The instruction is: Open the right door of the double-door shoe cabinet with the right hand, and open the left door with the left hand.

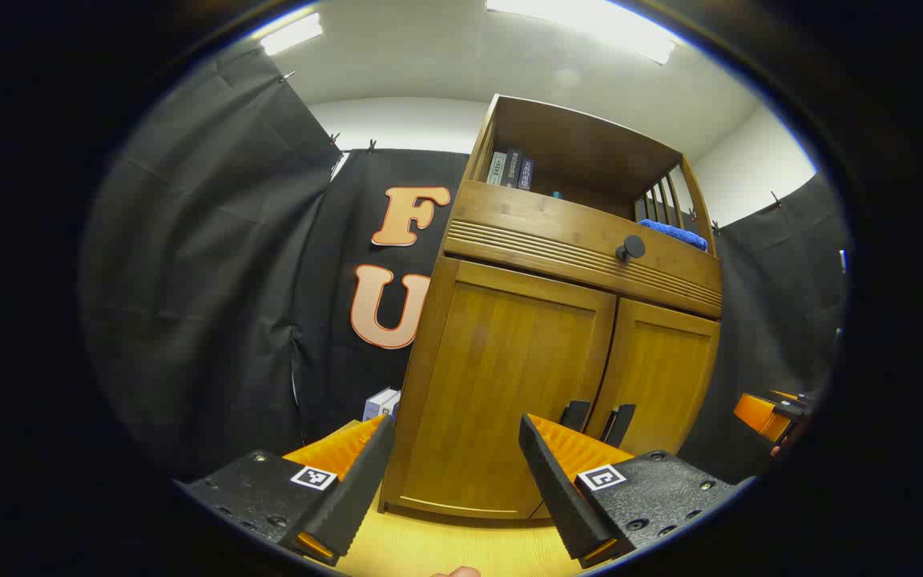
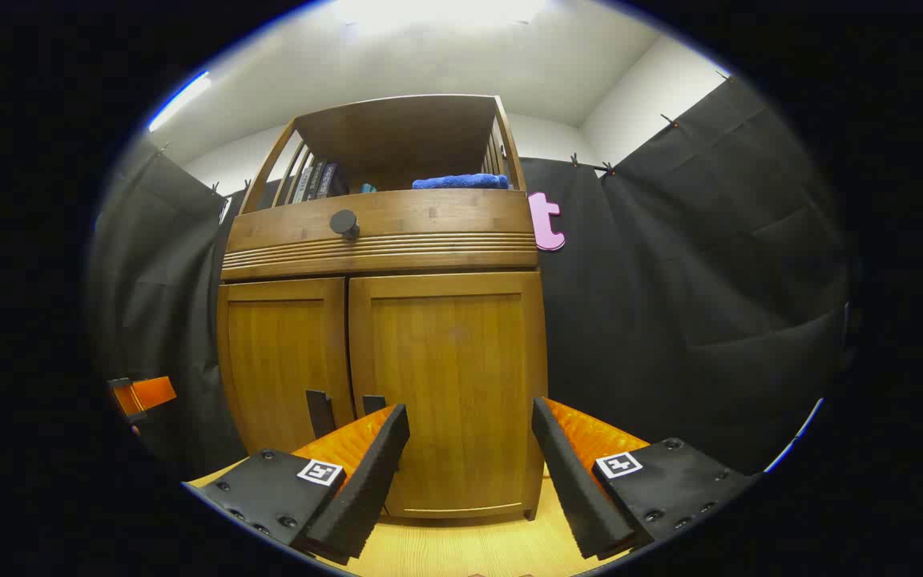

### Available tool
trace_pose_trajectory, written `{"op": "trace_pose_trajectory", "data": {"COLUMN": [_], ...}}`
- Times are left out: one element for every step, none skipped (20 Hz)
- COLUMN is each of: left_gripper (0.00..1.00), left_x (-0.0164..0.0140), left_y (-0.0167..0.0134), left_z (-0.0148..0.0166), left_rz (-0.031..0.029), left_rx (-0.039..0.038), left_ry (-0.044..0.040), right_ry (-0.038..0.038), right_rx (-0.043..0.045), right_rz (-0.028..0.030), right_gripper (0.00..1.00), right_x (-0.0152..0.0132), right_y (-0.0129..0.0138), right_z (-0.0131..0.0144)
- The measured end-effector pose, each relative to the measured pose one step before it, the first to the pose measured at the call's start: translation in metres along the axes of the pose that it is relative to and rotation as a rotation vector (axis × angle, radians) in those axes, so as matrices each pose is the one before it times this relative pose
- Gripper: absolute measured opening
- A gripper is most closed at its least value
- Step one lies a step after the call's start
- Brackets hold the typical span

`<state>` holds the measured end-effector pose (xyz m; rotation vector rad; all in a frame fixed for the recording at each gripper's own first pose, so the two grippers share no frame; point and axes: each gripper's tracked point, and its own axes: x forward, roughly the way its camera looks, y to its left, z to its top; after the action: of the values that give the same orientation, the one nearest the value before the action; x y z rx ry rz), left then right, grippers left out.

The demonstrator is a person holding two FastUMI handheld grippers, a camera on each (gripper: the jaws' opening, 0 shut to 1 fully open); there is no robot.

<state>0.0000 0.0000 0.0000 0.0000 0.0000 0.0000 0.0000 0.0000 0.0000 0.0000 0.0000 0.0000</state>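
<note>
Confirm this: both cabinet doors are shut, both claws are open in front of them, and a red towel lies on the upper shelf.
One thing is off: the towel on the upper shelf is blue, not red, as the right gripper view shows. The rest holds: both doors, left door and right door, are shut, and the left claw and right claw are open before them.

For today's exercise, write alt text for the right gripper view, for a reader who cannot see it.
A wooden shoe cabinet stands with both doors shut, seen from low down between the open fingers of the right gripper. Two dark handles sit where the doors meet, below a drawer with a round knob. The open shelf on top holds books and a folded blue cloth.
</note>
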Motion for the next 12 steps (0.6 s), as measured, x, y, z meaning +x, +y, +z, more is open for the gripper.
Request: {"op": "trace_pose_trajectory", "data": {"left_gripper": [0.98, 0.94, 0.94, 0.91, 0.94, 0.94, 0.94, 0.91, 0.91, 0.91, 0.91, 0.91], "left_x": [0.00223, 0.00107, 0.00183, 0.00193, 0.00191, 0.00114, 0.00174, 0.00083, 0.00122, 0.001, 0.00054, 0.00103], "left_y": [0.00167, 0.00196, 0.00162, 0.00077, 0.00104, 0.0011, 0.00126, 0.00113, 0.00052, -0.00052, 0.00018, -0.0002], "left_z": [-0.00052, -0.00134, 0.00009, -0.00029, -0.00008, -0.0011, 0.00053, -0.00023, 0.00082, 0.00066, 0.00112, 0.00018], "left_rz": [0.00301, 0.00208, 0.00132, 0.00128, 0.00184, 0.00226, 0.00387, 0.00366, 0.00113, -0.00107, -0.00044, -0.00119], "left_rx": [0.00214, 0.00204, 0.0019, 0.00175, 0.00095, 0.00181, 0.00313, 0.00276, 0.00075, 0.00008, 0.00074, 0.00124], "left_ry": [0.00246, 0.00135, 0.00063, 0.00061, -0.00016, -0.00141, -0.00121, -0.00201, -0.0032, -0.0046, -0.00253, -0.00177], "right_ry": [0.00303, 0.00326, 0.00254, 0.00337, 0.00346, 0.00175, 0.00001, -0.00135, -0.00007, 0.00176, 0.00207, 0.00064], "right_rx": [-0.00031, 0.00128, 0.00325, 0.00395, 0.00426, 0.00312, 0.00043, -0.00091, 0.00038, 0.00301, 0.00549, 0.00557], "right_rz": [0.00866, 0.00795, 0.00709, 0.00776, 0.00794, 0.00757, 0.00414, 0.00026, 0.00185, 0.00345, 0.00369, 0.00427], "right_gripper": [0.99, 0.99, 0.99, 0.99, 0.99, 0.99, 0.99, 0.92, 0.99, 0.99, 0.99, 0.99], "right_x": [0.00146, 0.00092, 0.00032, 0.00073, 0.00124, 0.00037, 0.00079, 0.00077, 0.00192, 0.00131, 0.00135, 0.0006], "right_y": [0.00446, 0.00333, 0.00324, 0.00234, 0.00244, 0.00186, 0.00098, 0.0001, 0.00027, 0.00068, 0.00097, 0.00132], "right_z": [-0.00226, -0.00245, -0.00155, -0.00249, -0.00293, -0.00197, -0.00128, -0.00122, -0.0005, -0.00099, -0.00051, -0.00071]}}
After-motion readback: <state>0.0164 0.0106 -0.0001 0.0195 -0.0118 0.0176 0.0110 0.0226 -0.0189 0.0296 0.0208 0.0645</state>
